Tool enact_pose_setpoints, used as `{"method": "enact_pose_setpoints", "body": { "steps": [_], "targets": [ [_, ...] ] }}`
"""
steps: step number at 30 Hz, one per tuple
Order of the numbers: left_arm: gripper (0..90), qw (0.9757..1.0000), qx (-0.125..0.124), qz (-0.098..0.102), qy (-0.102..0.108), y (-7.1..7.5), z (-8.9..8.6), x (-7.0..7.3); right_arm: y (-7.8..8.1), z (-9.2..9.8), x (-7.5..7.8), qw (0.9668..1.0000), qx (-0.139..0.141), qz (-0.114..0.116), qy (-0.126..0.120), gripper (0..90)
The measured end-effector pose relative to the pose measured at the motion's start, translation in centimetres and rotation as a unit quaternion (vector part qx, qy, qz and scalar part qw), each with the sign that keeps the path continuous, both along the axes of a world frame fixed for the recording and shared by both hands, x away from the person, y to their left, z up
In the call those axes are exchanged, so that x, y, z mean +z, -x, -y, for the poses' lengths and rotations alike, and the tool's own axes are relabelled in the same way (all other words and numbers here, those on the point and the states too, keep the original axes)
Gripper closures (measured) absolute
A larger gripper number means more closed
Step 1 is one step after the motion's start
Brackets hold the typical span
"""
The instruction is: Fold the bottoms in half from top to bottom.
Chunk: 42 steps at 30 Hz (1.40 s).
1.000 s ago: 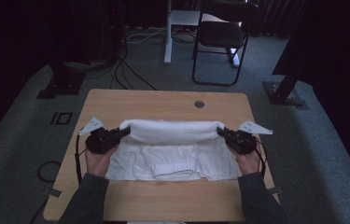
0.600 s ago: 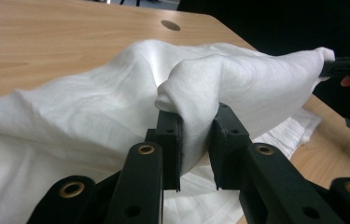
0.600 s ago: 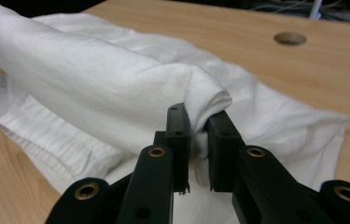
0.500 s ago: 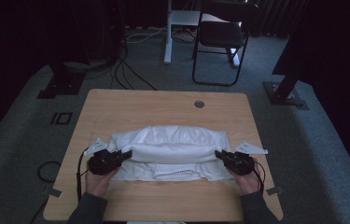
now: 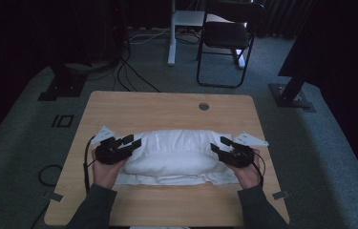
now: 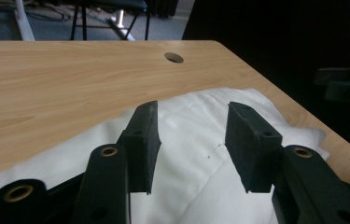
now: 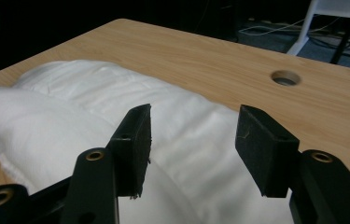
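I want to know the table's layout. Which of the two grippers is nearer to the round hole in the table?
The right gripper is nearer: the hole lies right of the table's middle, while the left gripper sits at the white cloth's other end.

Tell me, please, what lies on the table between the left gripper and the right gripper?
The folded white cloth fills the stretch between the left gripper and the right gripper, as the high view shows; both stand open at its ends.
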State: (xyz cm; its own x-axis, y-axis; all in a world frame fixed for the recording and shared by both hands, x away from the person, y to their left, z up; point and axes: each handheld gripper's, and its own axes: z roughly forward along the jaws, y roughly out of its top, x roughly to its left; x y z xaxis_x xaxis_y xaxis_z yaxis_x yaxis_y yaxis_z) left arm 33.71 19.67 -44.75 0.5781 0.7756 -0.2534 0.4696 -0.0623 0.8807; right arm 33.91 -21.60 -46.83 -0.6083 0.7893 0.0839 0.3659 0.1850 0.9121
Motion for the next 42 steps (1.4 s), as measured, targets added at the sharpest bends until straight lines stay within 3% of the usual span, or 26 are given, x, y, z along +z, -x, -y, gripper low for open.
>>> {"method": "enact_pose_setpoints", "body": {
  "steps": [4, 7, 11, 16, 22, 26, 31, 33, 37, 40, 42],
  "targets": [
    [56.5, 0.9994, -0.008, -0.025, -0.021, -1.7, 2.9, -1.0, -2.0, -3.0, -0.6, 0.9997, 0.005, -0.016, 0.017, 46.3],
    [56.6, 0.9975, -0.019, -0.050, -0.046, -2.4, 4.9, -2.9, -3.0, -4.8, -1.6, 0.9990, 0.010, -0.034, 0.026, 46.7],
    [56.8, 0.9942, -0.027, -0.079, -0.067, -2.2, 5.8, -5.6, -3.4, -5.9, -3.3, 0.9971, 0.010, -0.052, 0.054, 47.2],
    [58.1, 0.9918, -0.033, -0.100, -0.073, -0.6, 5.2, -8.2, -1.8, -5.8, -5.7, 0.9943, 0.014, -0.070, 0.080, 48.0],
    [57.6, 0.9921, -0.024, -0.089, -0.085, 1.1, 3.4, -9.3, 0.1, -4.8, -7.5, 0.9932, 0.011, -0.072, 0.091, 47.5],
    [57.5, 0.9919, 0.010, -0.081, -0.097, 1.9, 1.2, -10.1, 0.2, -4.4, -7.9, 0.9934, 0.008, -0.077, 0.085, 47.2],
    [53.7, 0.9891, 0.046, -0.072, -0.120, 1.5, 0.5, -10.1, -0.1, -4.9, -8.4, 0.9926, 0.007, -0.085, 0.087, 47.3],
    [49.3, 0.9870, 0.065, -0.067, -0.131, 1.3, 0.5, -10.0, -0.2, -5.0, -8.5, 0.9925, 0.009, -0.089, 0.084, 47.3],
    [29.5, 0.9816, 0.108, -0.064, -0.144, 0.8, 0.3, -10.0, -0.5, -5.0, -8.7, 0.9925, 0.015, -0.096, 0.073, 47.1],
    [19.4, 0.9803, 0.116, -0.063, -0.147, 0.7, 0.0, -9.9, -0.6, -5.0, -8.7, 0.9924, 0.017, -0.099, 0.071, 47.0],
    [16.2, 0.9815, 0.119, -0.066, -0.135, 0.6, -0.4, -9.7, -0.7, -5.0, -8.7, 0.9923, 0.017, -0.101, 0.070, 46.9]
  ]
}}
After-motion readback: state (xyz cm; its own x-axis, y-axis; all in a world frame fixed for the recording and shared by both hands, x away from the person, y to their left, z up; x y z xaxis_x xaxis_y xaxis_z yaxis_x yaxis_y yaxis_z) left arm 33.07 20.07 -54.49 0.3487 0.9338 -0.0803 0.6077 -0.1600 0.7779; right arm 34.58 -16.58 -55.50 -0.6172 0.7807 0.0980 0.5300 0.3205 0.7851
